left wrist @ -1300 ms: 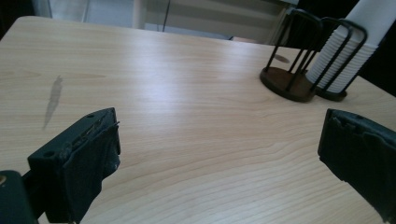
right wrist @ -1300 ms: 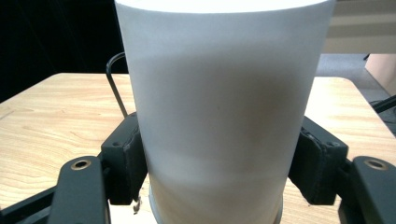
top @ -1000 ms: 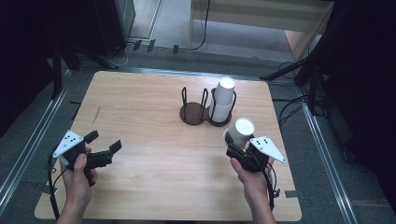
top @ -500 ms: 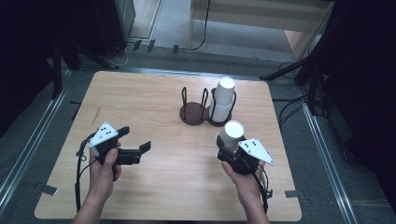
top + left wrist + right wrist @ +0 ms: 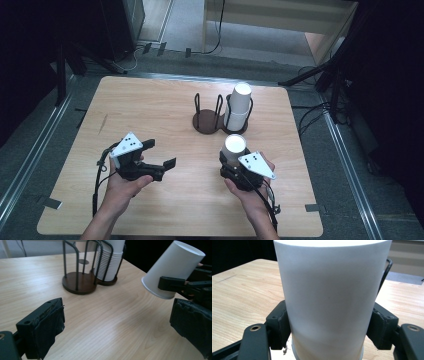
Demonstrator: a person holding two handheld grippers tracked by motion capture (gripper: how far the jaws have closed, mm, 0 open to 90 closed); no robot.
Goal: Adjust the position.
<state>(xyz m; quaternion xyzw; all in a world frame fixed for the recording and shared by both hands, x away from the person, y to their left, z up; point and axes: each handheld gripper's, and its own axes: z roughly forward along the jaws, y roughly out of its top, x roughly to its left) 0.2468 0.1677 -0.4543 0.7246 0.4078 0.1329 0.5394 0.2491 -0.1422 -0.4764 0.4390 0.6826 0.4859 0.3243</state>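
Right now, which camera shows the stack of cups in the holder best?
The left gripper view: the stack of cups stands close, its nested rims clear inside the wire holder. The high view shows the stack small, from above. In the right gripper view the held cup hides it.

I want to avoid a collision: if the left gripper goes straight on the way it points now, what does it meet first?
Probably the white cup held in the right gripper; the left gripper points across the table towards it. Depth is unclear.
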